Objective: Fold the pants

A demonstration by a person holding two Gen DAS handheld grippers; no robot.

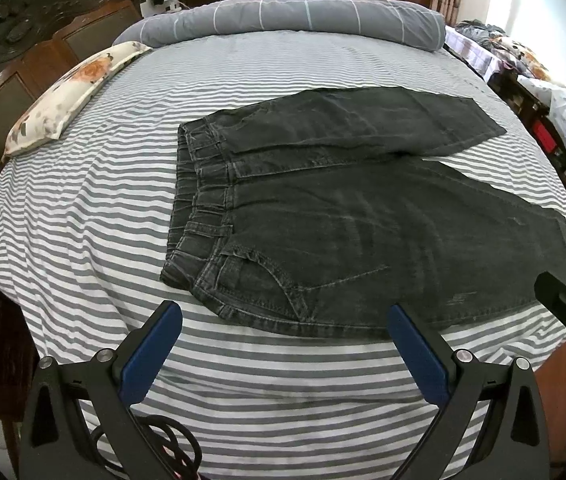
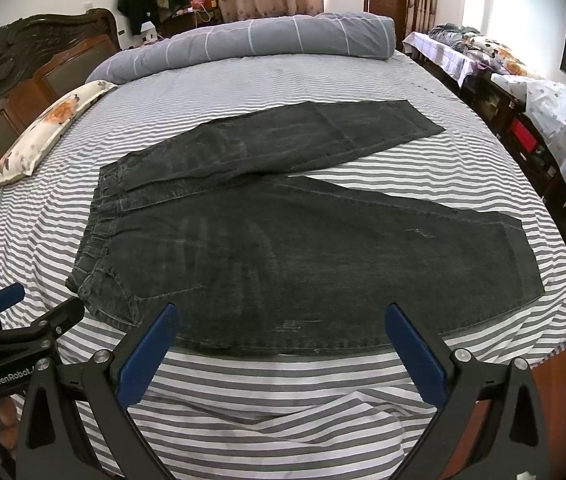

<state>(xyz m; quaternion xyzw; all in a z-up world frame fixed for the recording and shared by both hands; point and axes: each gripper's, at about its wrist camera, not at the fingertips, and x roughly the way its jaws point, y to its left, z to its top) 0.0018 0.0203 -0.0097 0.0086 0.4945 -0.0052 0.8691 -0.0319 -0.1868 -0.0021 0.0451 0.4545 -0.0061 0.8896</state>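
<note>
Closest in, a black cable (image 1: 171, 444) coils just beneath the left gripper (image 1: 285, 320), whose blue-padded fingers (image 1: 151, 354) are spread wide apart and hold nothing, hovering over the striped bedsheet (image 1: 95, 216). The right gripper (image 2: 283, 320) is splayed just as wide and equally empty, with a rumpled fold of sheet under it. Just ahead of both tools lie the black pants (image 1: 363, 232), flat on the bed: waistband off to the left, the two legs running away to the right and parted in a narrow V, the near hem edge almost at the fingertips but not touching them. Far beyond the pants, a rolled grey duvet (image 1: 283, 16) lies across the bed, and a floral pillow (image 1: 71, 92) rests ahead to the left against the carved wooden headboard (image 1: 15, 52).
</note>
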